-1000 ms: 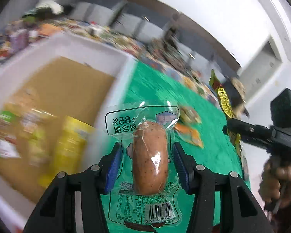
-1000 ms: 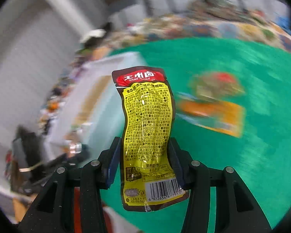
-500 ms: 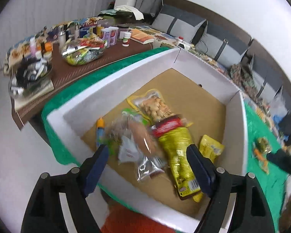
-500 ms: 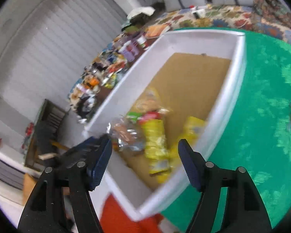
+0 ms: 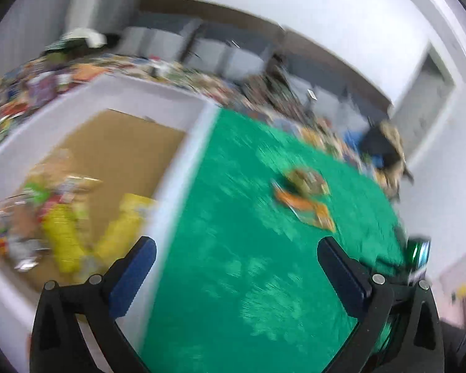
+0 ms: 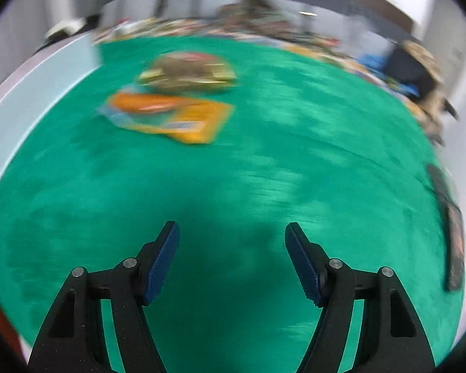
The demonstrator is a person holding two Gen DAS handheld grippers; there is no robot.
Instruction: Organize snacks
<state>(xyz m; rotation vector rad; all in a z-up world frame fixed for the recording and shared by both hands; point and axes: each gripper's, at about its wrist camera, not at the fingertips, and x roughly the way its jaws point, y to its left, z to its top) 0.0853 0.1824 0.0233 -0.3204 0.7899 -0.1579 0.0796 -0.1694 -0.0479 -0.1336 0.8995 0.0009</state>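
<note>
On the green bench (image 6: 233, 186) two snack packets (image 6: 177, 102) are seen; both hand-held grippers, left hand-held gripper (image 5: 236, 273) just widened and right hand-held gripper (image 6: 231, 258), are held apart, empty.

white walls (image 5: 341, 15), grey sofa cushions (image 5: 220, 52), cluttered far table (image 5: 46, 74).

The right gripper (image 6: 232, 256), fingers (image 6: 163, 264) apart and empty, faces two blurred snack packets (image 6: 174, 99) on green cloth (image 6: 264, 186).

Left wrist view: looks down-forward over green cloth (image 5: 233, 233), white box (image 5: 186, 161) at 9 o'clock. Right wrist view: nearer cloth (image 6: 233, 186). Both share orange packet (image 5: 304, 208) (image 6: 171, 118), 12–1 o'clock.
</note>
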